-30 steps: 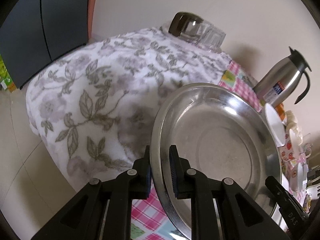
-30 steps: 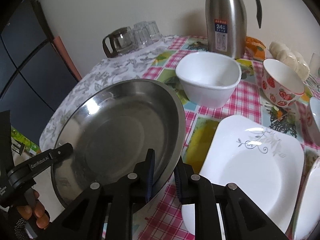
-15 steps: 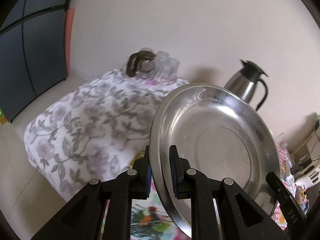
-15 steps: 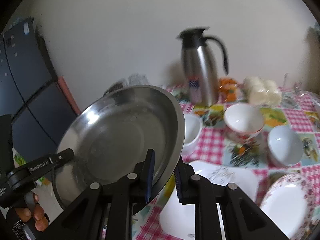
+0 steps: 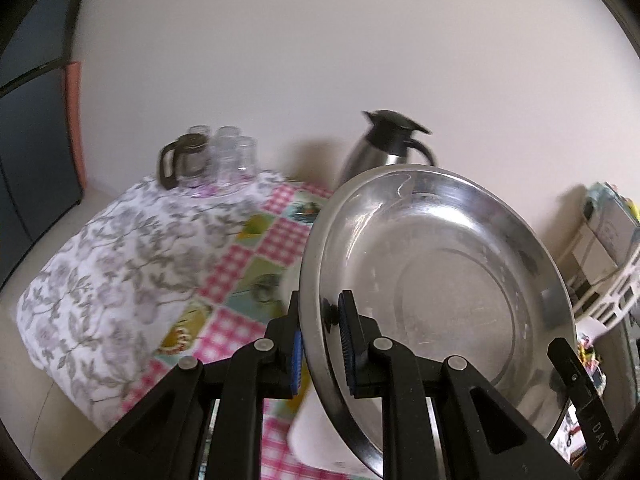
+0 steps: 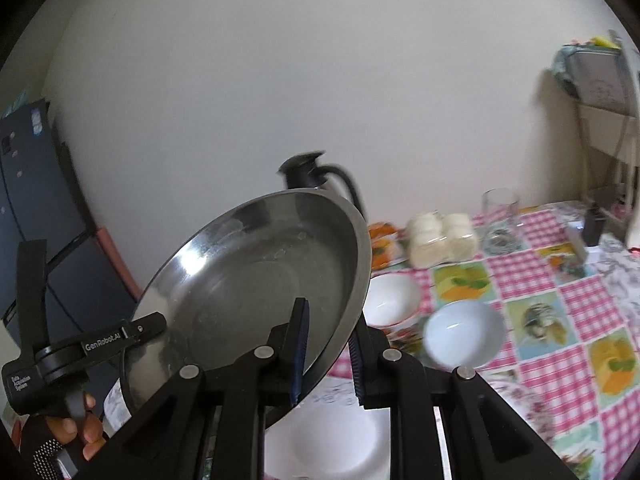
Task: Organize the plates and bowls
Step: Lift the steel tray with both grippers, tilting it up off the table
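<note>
Left gripper (image 5: pixel 320 344) pinches the steel plate (image 5: pixel 440 280) at its 9 o'clock rim, blue pads either side of the lip. Right gripper (image 6: pixel 328 348) pinches the same steel plate (image 6: pixel 256 280) at its 5 o'clock rim in the right wrist view. Plate is held up off the surface (image 6: pixel 560 288), tilted on edge, hollow side toward both cameras. Left gripper body (image 6: pixel 84 344) shows at 8 o'clock in the right wrist view, person's hand (image 6: pixel 76 432) below it.

Surface has a pink checked cloth (image 5: pixel 276 240); a grey floral cloth (image 5: pixel 120 260) covers its end at 9 o'clock in the left wrist view. Steel jug (image 5: pixel 384 140) stands behind the plate at 12 o'clock, partly hidden. Glass mug (image 5: pixel 184 160) and clear glasses (image 5: pixel 236 156) grouped at 11 o'clock on the floral cloth, near the wall.

Right wrist view: white bowl (image 6: pixel 392 300) at 3 o'clock just beside the plate's edge, on the surface. Second white bowl (image 6: pixel 464 336), blurred, further toward 3 o'clock. White plate (image 6: pixel 340 440) at 6 o'clock under the gripper, partly hidden. Pale containers (image 6: pixel 440 240) and a clear glass (image 6: pixel 500 216) toward 2 o'clock near the wall. Dark cabinet (image 6: pixel 28 184) at 9 o'clock.
</note>
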`<state>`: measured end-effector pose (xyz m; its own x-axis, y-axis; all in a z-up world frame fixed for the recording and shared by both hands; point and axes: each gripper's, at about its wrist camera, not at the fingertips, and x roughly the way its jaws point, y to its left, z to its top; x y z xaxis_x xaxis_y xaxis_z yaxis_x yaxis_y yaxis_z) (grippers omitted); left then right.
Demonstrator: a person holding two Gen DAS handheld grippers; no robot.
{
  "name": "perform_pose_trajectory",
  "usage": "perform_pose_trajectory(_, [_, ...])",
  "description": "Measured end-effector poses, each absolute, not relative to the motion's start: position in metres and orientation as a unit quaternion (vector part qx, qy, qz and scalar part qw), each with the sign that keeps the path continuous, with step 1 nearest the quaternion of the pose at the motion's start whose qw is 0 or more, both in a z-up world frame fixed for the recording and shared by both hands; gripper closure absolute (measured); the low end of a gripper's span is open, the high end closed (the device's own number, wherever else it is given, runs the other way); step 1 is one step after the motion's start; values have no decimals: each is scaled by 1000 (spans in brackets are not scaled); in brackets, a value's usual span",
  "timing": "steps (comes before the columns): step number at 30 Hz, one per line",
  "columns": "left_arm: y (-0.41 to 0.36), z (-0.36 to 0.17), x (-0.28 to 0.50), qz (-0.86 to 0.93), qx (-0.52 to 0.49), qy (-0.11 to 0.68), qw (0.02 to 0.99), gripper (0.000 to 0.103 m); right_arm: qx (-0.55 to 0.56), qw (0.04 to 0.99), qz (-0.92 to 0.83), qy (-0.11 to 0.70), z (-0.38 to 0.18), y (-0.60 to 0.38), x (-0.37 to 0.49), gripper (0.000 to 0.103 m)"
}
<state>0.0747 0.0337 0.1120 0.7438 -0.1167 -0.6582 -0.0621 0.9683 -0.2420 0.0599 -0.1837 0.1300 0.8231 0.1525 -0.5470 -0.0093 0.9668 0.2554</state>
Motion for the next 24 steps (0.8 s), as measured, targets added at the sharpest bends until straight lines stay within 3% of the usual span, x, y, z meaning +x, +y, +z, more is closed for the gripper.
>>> perform_pose_trajectory(11, [-30, 103, 75, -59, -119, 375, 917, 86, 136, 949, -13, 284, 135, -250, 34, 83])
perform_pose_trajectory(24, [-33, 68, 78, -54, -124, 409, 902, 86, 138, 935, -26, 327, 116, -263, 32, 83])
